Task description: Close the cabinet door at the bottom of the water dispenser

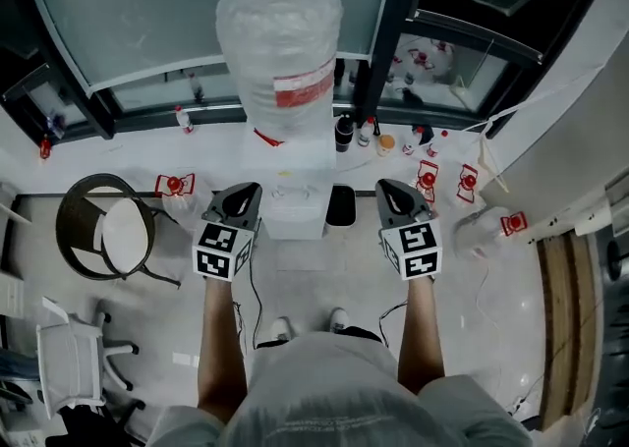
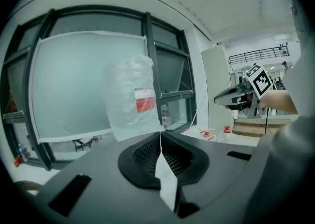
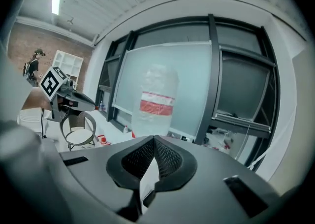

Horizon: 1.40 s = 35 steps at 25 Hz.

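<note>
The white water dispenser (image 1: 292, 190) stands on the floor in front of me, seen from above. A large plastic-wrapped bottle (image 1: 279, 42) with a red label sits on top of it. Its bottom cabinet door is hidden from this angle. My left gripper (image 1: 243, 192) is held up at the dispenser's left and my right gripper (image 1: 391, 190) at its right, apart from it. Both are shut with nothing between the jaws. In the left gripper view the shut left gripper (image 2: 161, 135) faces the bottle (image 2: 132, 97). The right gripper view shows the right gripper (image 3: 154, 140) shut below the bottle (image 3: 156, 102).
A black bin (image 1: 340, 206) stands right of the dispenser. A round dark-framed chair (image 1: 103, 227) is at the left, a white office chair (image 1: 74, 362) at the lower left. Red-and-white items (image 1: 428, 180) lie on the floor, small bottles (image 1: 385, 143) by the window frame.
</note>
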Each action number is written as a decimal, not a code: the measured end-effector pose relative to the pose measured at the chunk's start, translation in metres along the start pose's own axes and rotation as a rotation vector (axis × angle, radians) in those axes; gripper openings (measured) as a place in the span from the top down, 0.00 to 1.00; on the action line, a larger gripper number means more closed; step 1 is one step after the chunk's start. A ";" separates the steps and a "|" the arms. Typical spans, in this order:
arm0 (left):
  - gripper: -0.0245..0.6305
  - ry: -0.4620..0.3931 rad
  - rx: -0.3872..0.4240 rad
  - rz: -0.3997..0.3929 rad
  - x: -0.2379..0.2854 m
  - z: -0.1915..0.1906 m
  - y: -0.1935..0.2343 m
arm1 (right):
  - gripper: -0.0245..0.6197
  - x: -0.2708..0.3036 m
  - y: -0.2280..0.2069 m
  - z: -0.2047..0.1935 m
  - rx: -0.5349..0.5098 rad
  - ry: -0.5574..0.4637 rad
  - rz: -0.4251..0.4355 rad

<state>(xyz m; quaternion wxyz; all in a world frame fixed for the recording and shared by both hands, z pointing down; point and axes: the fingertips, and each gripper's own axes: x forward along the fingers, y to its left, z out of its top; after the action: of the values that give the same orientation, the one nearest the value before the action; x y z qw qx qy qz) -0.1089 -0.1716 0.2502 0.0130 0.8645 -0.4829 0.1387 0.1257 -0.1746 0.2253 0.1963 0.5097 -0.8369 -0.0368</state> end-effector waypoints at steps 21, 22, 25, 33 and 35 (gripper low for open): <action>0.93 -0.318 0.231 0.053 -0.098 0.163 0.028 | 0.92 -0.039 0.053 0.168 -0.145 -0.276 -0.022; 0.93 -0.317 0.242 0.050 -0.099 0.163 0.027 | 0.92 -0.039 0.055 0.170 -0.137 -0.285 -0.016; 0.93 -0.307 0.273 0.046 -0.099 0.162 0.026 | 0.92 -0.039 0.061 0.173 -0.113 -0.307 0.005; 0.93 -0.302 0.270 0.026 -0.098 0.158 0.024 | 0.92 -0.035 0.060 0.162 -0.114 -0.266 -0.013; 0.93 -0.297 0.270 0.024 -0.096 0.157 0.024 | 0.92 -0.033 0.059 0.160 -0.122 -0.260 -0.018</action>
<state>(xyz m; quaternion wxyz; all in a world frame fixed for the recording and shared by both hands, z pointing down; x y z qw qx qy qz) -0.1413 -0.1291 0.0728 -0.1762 0.8636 -0.4668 0.0731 0.0308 -0.1399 0.0843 0.1164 0.4952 -0.8469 -0.1549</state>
